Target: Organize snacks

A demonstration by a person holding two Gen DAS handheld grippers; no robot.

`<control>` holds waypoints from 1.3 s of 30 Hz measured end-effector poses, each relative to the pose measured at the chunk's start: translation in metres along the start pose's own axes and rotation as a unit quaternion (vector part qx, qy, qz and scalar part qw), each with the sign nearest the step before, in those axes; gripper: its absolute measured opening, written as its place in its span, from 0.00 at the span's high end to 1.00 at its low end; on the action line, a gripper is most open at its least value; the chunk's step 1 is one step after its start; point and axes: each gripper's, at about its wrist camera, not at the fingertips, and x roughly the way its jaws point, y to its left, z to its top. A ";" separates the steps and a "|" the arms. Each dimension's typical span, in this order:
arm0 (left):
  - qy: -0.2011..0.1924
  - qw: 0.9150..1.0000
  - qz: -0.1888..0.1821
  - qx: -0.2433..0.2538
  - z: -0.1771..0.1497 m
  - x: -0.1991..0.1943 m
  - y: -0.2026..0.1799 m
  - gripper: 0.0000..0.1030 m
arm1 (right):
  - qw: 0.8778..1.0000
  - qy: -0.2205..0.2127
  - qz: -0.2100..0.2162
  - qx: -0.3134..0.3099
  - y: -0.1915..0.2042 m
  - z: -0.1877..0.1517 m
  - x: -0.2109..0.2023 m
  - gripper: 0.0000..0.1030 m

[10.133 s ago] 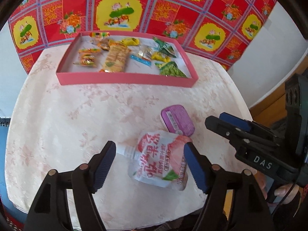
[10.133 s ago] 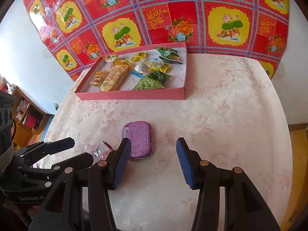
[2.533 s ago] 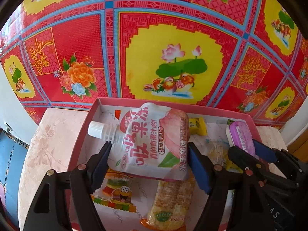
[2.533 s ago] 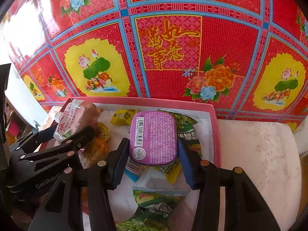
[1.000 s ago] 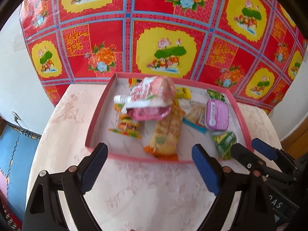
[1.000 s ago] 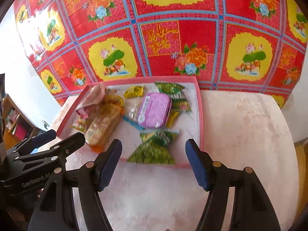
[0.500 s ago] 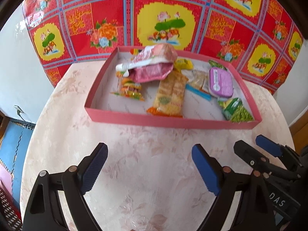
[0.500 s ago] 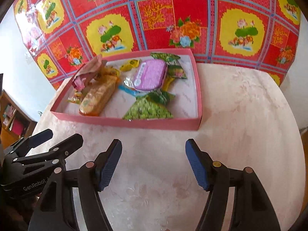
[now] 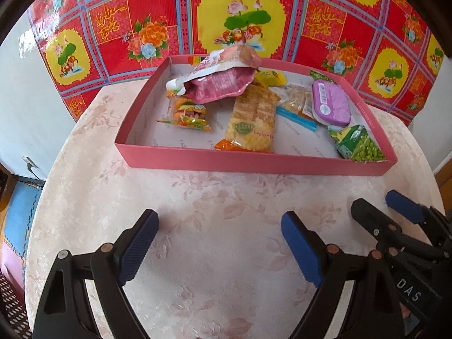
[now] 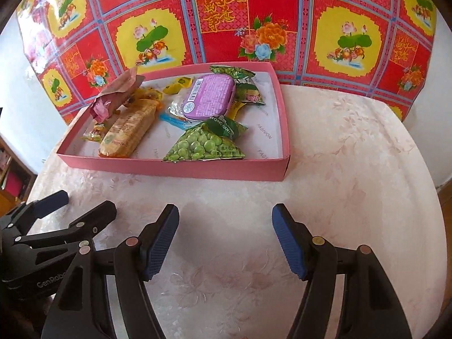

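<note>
The pink tray (image 9: 254, 162) stands at the back of the table, also in the right wrist view (image 10: 180, 169). The peach juice pouch (image 9: 220, 76) lies on snacks at its back left, also visible in the right wrist view (image 10: 115, 96). The purple tin (image 9: 330, 103) lies at the tray's right, also seen in the right wrist view (image 10: 209, 97). My left gripper (image 9: 219, 248) is open and empty over the table, in front of the tray. My right gripper (image 10: 226, 240) is open and empty beside it, and shows in the left wrist view (image 9: 387, 206).
The tray also holds a cracker pack (image 9: 251, 121), green pea bags (image 10: 203, 142), a gummy packet (image 9: 188, 113) and yellow candies. A red and yellow patterned sheet (image 9: 240, 14) covers the wall behind. The round table (image 9: 212, 197) has a floral cloth.
Both grippers have drawn back from the tray toward the table's front, open and empty. The pouch and the tin stay in the tray where they were let go.
</note>
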 end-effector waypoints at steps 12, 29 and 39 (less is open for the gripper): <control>-0.030 1.000 0.005 -0.004 0.000 -0.001 0.004 0.11 | 0.999 -0.018 -0.028 -0.004 0.006 -0.004 0.000 0.32; -0.030 1.000 0.005 -0.004 0.000 -0.001 0.005 0.11 | 0.999 -0.017 -0.032 -0.008 0.006 -0.004 0.001 0.32; -0.030 1.000 0.005 -0.004 0.000 -0.001 0.004 0.11 | 0.999 -0.017 -0.032 -0.008 0.007 -0.004 0.001 0.32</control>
